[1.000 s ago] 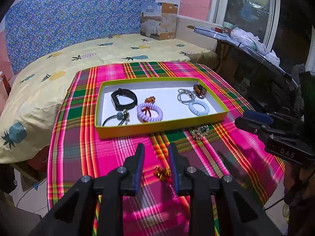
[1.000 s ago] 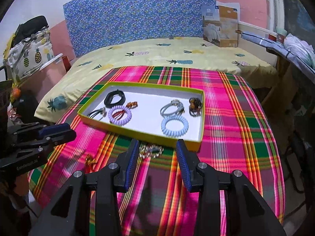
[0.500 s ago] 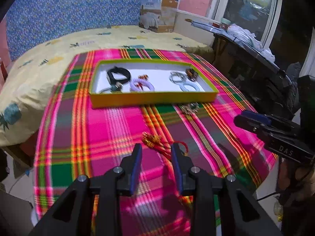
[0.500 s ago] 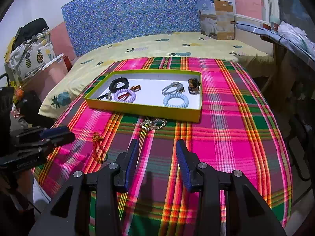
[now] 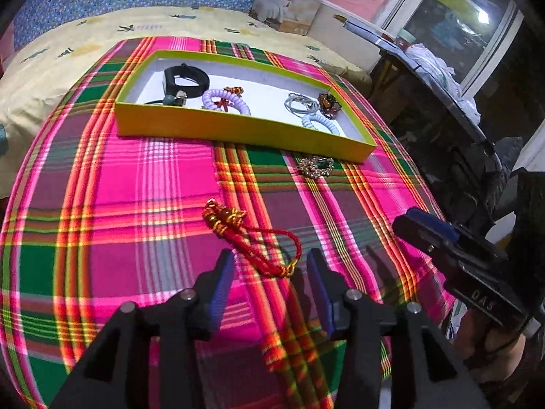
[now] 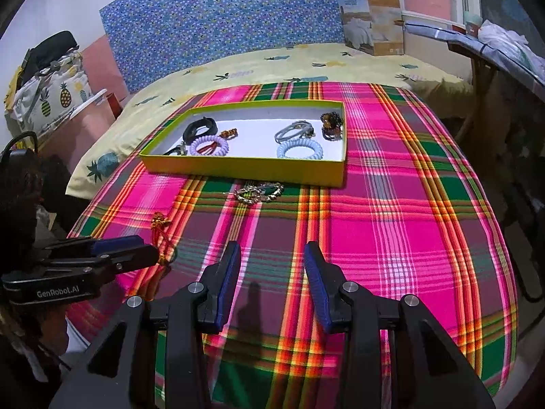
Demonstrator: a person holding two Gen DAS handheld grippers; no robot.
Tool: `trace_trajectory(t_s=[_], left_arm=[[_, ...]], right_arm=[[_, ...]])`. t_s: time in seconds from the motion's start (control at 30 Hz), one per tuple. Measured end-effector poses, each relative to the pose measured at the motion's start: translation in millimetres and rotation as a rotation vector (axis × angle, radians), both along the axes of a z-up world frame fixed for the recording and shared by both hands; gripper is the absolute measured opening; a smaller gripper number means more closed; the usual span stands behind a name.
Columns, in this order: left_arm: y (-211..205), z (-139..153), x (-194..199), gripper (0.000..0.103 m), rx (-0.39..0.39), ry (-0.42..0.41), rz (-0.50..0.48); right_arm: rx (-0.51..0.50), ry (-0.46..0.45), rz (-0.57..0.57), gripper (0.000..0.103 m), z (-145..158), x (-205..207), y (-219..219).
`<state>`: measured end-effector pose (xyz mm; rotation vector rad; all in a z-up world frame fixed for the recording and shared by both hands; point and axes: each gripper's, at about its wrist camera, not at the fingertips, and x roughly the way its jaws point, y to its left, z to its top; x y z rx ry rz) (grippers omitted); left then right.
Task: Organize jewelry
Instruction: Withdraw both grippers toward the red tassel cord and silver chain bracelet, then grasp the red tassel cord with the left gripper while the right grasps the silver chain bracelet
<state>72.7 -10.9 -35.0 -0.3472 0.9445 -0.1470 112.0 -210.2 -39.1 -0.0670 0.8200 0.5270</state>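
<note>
A red cord bracelet with gold beads [image 5: 245,235] lies on the plaid cloth. Its near loop reaches in between the fingertips of my left gripper [image 5: 269,259], whose jaws are opening, and the pads do not press on it. The right wrist view shows the same bracelet [image 6: 161,228] just in front of the left gripper [image 6: 150,255]. A gold chain bracelet [image 6: 259,192] lies by the front wall of the yellow-green tray [image 6: 238,170]. My right gripper [image 6: 272,252] hovers open over the cloth with nothing between its fingers.
The tray [image 5: 238,129] holds a black band [image 5: 185,80], a purple coil tie [image 5: 224,100], a pale blue coil tie [image 5: 320,122], silver rings and a brown beaded bracelet. Behind the cloth is a pineapple-print bed with a cardboard box [image 6: 373,20]. A dark table [image 5: 442,78] stands to the right.
The left gripper has sunk toward the cloth and tilted down while its jaws spread wider. The red bracelet now lies stretched out at its tips. The right gripper has drawn back from the tray.
</note>
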Motion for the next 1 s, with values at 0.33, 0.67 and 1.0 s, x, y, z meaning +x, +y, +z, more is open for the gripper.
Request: trace_trajectory(t_s=[0.33, 0.67, 1.0], left_arm=[[-7, 0, 18, 0.047, 0.183, -0.034, 0.029], [26, 1, 13, 0.047, 0.260, -0.034, 0.080], [51, 7, 3, 0.047, 0.232, -0.055, 0.104]], right_arm=[[0.001, 0.022, 0.002, 0.040, -8, 10, 3], [0.032, 0.047, 0.055, 0.040, -15, 49, 20], [0.058, 0.110, 0.133, 0.040, -25, 86, 43]])
